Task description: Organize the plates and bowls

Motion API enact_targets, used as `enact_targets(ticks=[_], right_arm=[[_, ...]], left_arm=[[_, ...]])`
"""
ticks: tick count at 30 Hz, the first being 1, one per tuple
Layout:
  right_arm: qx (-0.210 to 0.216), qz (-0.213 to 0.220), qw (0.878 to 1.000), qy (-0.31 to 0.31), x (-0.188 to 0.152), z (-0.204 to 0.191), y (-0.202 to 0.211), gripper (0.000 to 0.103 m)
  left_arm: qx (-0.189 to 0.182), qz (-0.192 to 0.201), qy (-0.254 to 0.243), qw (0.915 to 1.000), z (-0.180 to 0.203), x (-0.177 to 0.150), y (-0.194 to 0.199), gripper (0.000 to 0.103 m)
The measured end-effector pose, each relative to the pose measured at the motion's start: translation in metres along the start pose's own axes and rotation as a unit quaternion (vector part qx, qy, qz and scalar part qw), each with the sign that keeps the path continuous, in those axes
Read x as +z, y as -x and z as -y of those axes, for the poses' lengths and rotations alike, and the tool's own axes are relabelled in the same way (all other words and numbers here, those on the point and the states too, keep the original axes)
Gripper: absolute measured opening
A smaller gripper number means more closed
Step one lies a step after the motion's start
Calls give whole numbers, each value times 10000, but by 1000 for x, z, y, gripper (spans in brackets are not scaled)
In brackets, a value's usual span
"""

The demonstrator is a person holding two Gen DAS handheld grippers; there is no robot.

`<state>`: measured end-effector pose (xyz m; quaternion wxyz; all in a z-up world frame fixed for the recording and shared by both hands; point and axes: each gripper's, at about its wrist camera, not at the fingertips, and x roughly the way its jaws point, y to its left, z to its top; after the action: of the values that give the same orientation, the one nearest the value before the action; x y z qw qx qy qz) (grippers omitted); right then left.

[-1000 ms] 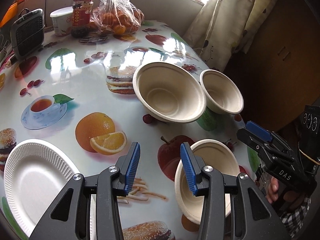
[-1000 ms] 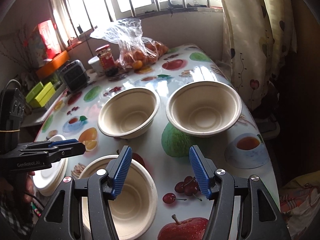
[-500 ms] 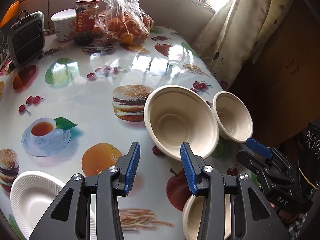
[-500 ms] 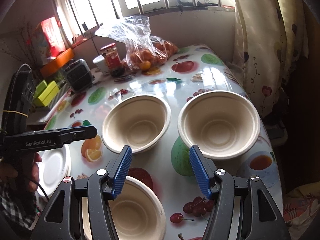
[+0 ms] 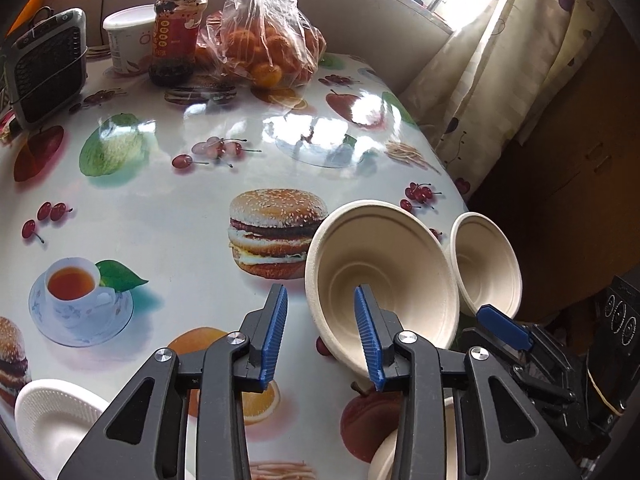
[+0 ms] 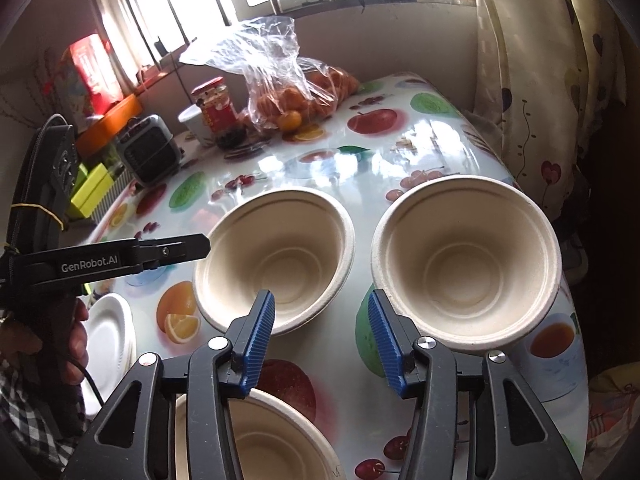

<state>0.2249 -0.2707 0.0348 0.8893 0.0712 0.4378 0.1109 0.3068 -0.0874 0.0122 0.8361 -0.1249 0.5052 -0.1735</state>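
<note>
Three beige paper bowls stand on the fruit-print table. The middle bowl [image 5: 384, 276] [image 6: 276, 264] has its near-left rim between my open left gripper's [image 5: 322, 336] fingers. The far-right bowl [image 5: 486, 266] [image 6: 466, 264] stands beside it. The near bowl [image 6: 276, 440] [image 5: 384, 464] lies under my open, empty right gripper [image 6: 322, 344], which hovers between the two far bowls. A white paper plate stack [image 5: 48, 420] [image 6: 110, 336] sits at the near left. The left gripper [image 6: 120, 260] also shows side-on in the right wrist view.
At the table's far end stand a bag of oranges [image 5: 264, 40], a red-labelled jar [image 5: 178, 32], a white tub [image 5: 128, 38] and a small grey heater [image 5: 48, 68]. A curtain [image 6: 540, 80] hangs past the right edge of the table.
Both grippers moved forward over the table. The left gripper went from above the near bowl to the middle bowl's rim. The right gripper's fingers passed beyond the near bowl.
</note>
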Motion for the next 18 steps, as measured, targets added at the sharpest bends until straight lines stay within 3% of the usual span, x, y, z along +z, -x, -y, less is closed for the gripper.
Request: enact_targets(ticks=[18], right_arm=[[188,-169,9995,-182,4,6,-16,27]], left_arm=[[-88,-128,97,9998,-7,3,-16,8]])
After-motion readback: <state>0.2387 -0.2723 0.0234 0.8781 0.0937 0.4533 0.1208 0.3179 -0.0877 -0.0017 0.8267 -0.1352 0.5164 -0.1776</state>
